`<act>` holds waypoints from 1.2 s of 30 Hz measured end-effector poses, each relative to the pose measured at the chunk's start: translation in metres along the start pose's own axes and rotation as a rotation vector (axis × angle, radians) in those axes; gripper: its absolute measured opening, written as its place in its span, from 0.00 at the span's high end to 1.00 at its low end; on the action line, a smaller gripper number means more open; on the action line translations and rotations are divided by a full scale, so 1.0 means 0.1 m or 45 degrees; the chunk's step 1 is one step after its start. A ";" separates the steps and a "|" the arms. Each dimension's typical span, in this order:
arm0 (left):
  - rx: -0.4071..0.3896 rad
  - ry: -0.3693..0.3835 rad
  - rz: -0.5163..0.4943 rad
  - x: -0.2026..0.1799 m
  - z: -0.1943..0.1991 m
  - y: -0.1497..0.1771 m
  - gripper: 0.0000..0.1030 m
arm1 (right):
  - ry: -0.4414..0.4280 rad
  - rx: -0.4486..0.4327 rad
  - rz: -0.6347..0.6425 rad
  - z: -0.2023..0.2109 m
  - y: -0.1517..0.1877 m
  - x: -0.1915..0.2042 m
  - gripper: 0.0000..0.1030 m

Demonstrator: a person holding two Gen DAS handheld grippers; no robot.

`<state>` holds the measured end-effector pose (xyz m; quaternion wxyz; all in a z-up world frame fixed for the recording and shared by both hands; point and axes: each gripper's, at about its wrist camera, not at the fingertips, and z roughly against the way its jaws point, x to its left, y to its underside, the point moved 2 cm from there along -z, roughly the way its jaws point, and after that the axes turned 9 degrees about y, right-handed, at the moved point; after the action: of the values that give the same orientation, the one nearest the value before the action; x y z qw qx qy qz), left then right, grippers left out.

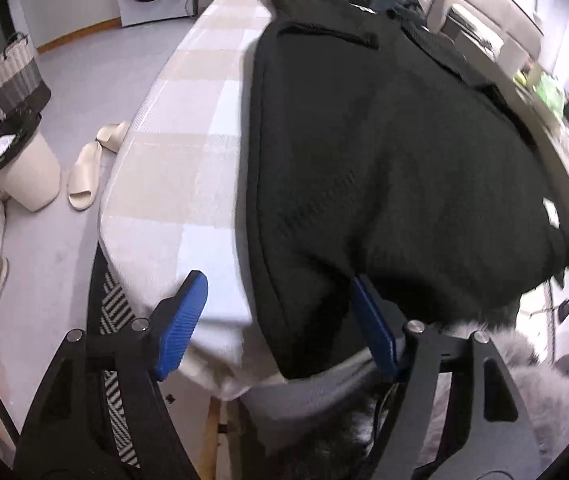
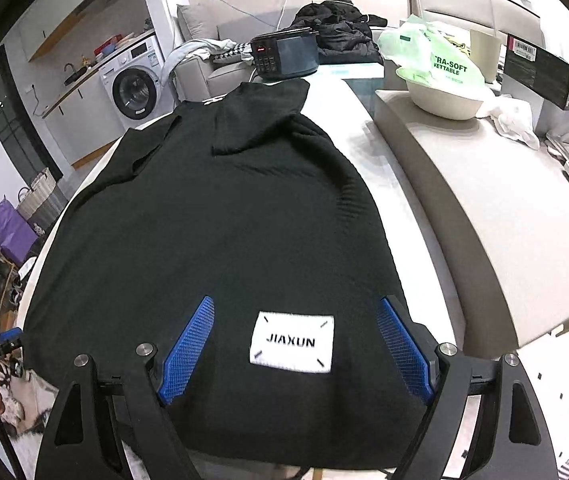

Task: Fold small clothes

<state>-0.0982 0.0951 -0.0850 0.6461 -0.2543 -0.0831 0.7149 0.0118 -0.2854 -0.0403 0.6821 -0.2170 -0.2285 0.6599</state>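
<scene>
A black knit top (image 2: 212, 216) lies spread on the table, hem toward me, with a white JIAXUN label (image 2: 291, 342) near the hem. One sleeve (image 2: 260, 116) is folded in over the body at the far end. My right gripper (image 2: 296, 308) is open, its blue fingers (image 2: 188, 350) on either side of the label at the hem. In the left wrist view the top (image 1: 384, 160) hangs over the table's near corner. My left gripper (image 1: 278, 284) is open at the hem's left corner, right finger (image 1: 376, 328) partly under the cloth.
The table wears a checked cloth (image 1: 188, 120). A black appliance (image 2: 284, 58), a dark clothes pile (image 2: 340, 36), a bowl with a green bag (image 2: 440, 80) and a beige cushion (image 2: 464, 184) lie far and right. Slippers (image 1: 84, 176) and a bin (image 1: 32, 176) stand on the floor left.
</scene>
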 end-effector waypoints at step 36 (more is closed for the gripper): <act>-0.098 0.110 0.161 0.23 0.37 0.19 0.59 | -0.100 0.165 -0.278 -0.07 0.68 -0.83 0.38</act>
<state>-0.1328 0.1224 -0.0677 0.5924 -0.3143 -0.0665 0.7388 -0.0404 -0.3658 -0.0888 0.7530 -0.1203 -0.2342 0.6031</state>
